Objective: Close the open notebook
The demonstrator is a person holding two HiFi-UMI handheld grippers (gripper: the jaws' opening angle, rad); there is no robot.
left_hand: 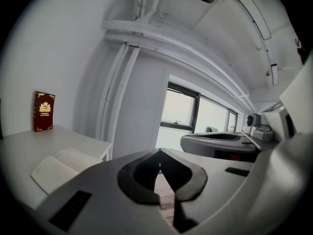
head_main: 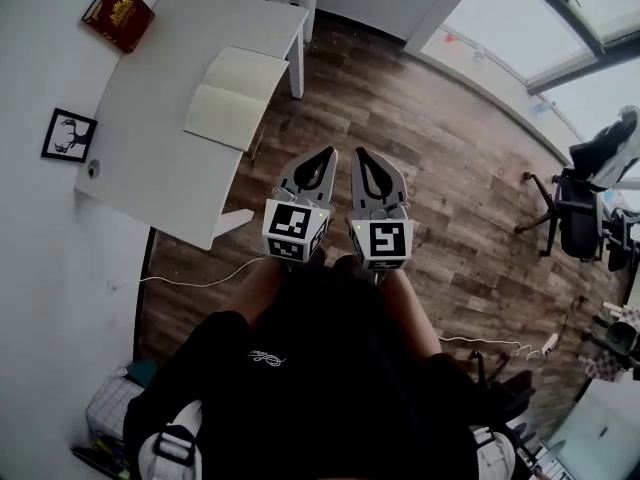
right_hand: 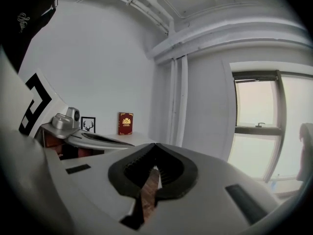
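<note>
**A:** How much room is there to work in?

**B:** Plenty. The wooden floor point(head_main: 400, 138) is bare between the person and the desk point(head_main: 150, 128). An office chair point(head_main: 575, 213) stands well apart on the right, and a thin cable point(head_main: 190, 283) trails near the desk's near corner.

**A:** And the notebook?

**B:** The open notebook point(head_main: 235, 98) lies flat, pages up, right along the desk's floor-side edge, toward the far corner. The left gripper point(head_main: 322, 154) and the right gripper point(head_main: 360, 154) hang side by side over the floor, well short of it. Each has its jaws pressed together on nothing.

**A:** What could go wrong?

**B:** I'd judge a sideways push could slide the notebook off that edge, because it sits so close to it. Closed tips could skate over a page and crease it instead of lifting the cover. The red book point(head_main: 118, 13) and the framed picture point(head_main: 68, 135) sit along the wall-side edge, out of the way.
</note>
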